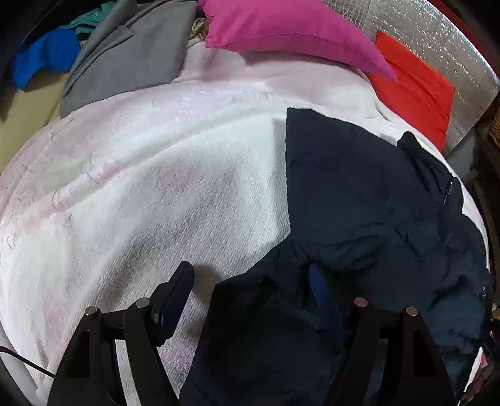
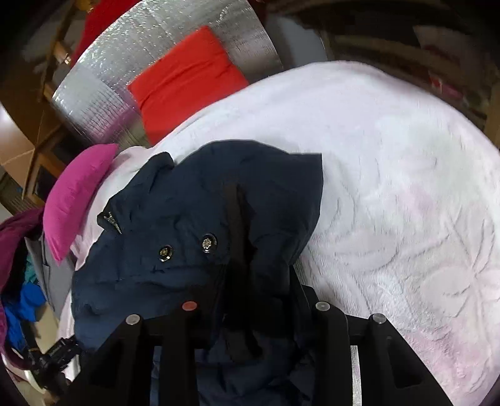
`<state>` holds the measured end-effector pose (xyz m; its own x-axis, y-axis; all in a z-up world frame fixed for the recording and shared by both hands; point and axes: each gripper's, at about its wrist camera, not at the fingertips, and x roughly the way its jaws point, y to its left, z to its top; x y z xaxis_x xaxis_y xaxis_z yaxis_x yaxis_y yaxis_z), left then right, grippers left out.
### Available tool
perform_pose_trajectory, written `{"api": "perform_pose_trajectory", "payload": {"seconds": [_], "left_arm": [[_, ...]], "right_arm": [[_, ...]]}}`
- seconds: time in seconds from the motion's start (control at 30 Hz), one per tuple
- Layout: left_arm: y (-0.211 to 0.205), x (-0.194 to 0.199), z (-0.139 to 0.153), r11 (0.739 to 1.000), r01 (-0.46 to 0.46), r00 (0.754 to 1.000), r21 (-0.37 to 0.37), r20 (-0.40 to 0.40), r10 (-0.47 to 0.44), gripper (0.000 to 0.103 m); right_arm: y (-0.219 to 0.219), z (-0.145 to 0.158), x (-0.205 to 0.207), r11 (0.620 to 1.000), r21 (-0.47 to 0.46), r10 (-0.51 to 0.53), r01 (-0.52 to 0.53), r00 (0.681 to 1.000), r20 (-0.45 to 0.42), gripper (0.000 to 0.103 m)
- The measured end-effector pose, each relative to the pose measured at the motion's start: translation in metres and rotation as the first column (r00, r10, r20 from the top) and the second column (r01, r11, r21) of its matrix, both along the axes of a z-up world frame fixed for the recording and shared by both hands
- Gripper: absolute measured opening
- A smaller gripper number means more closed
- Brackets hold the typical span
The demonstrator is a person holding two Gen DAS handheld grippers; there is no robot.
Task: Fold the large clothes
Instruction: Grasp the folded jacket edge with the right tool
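Observation:
A dark navy puffer jacket (image 1: 368, 193) lies partly folded on a white-pink fleece blanket (image 1: 156, 175). My left gripper (image 1: 253, 278) is open; its left finger (image 1: 175, 299) is over bare blanket and its right finger (image 1: 322, 296) is among jacket folds, with a flap of jacket between them. In the right wrist view the jacket (image 2: 193, 218) shows two metal snap buttons (image 2: 187, 246). My right gripper (image 2: 243, 281) is covered by bunched jacket fabric that rises between its arms; the fingertips are hidden.
A magenta pillow (image 1: 290, 28) and a red pillow (image 1: 412, 90) lie at the head of the bed against a silver foil panel (image 1: 450, 50). A grey garment (image 1: 131, 56) and blue and teal clothes (image 1: 47, 56) lie far left. The bed edge falls off at left.

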<state>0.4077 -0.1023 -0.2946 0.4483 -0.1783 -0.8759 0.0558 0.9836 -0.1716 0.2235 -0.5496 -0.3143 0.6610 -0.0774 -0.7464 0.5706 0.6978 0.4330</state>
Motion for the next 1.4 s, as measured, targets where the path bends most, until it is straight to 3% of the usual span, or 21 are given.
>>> {"api": "perform_pose_trajectory", "payload": {"seconds": [0.07, 0.13, 0.2, 0.47, 0.57, 0.73, 0.97, 1.1, 1.4], "left_arm": [[0.007, -0.004, 0.004, 1.000, 0.004, 1.000, -0.016, -0.006, -0.005, 0.076], [0.014, -0.009, 0.008, 1.000, 0.009, 1.000, -0.029, -0.011, -0.009, 0.076], [0.016, -0.014, 0.011, 0.999, 0.018, 1.000, -0.041, -0.009, -0.018, 0.076], [0.035, -0.050, 0.033, 0.999, 0.039, 0.996, -0.032, 0.085, -0.036, 0.076], [0.039, -0.065, 0.037, 0.999, 0.037, 0.989, 0.016, 0.140, -0.038, 0.076], [0.046, -0.100, 0.051, 0.991, 0.039, 0.961, 0.125, 0.267, -0.071, 0.077], [0.066, -0.154, 0.081, 0.992, -0.035, 0.887, 0.125, 0.462, -0.027, 0.085], [0.074, -0.174, 0.086, 0.988, -0.033, 0.866, 0.149, 0.498, -0.046, 0.087], [0.098, -0.191, 0.083, 0.986, -0.044, 0.869, 0.163, 0.493, -0.043, 0.087]], "right_arm": [[-0.004, 0.007, -0.008, 0.999, 0.047, -0.007, 0.006, 1.000, 0.016, 0.041], [-0.005, 0.013, -0.017, 0.996, 0.084, -0.001, -0.002, 0.999, 0.042, 0.059], [-0.004, 0.021, -0.026, 0.996, 0.083, 0.015, -0.020, 0.998, 0.057, 0.064], [0.003, 0.038, -0.071, 0.997, 0.062, 0.034, -0.040, 0.995, 0.094, 0.065], [0.006, 0.044, -0.093, 0.997, 0.063, 0.025, -0.033, 0.992, 0.125, 0.065], [0.021, 0.057, -0.120, 1.000, 0.015, 0.021, -0.024, 0.986, 0.165, 0.065], [0.065, 0.076, -0.152, 0.992, -0.119, 0.073, -0.049, 0.975, 0.210, 0.071], [0.087, 0.076, -0.164, 0.983, -0.168, 0.107, -0.075, 0.976, 0.190, 0.072], [0.114, 0.069, -0.183, 0.973, -0.202, 0.142, -0.108, 0.976, 0.164, 0.072]]}}
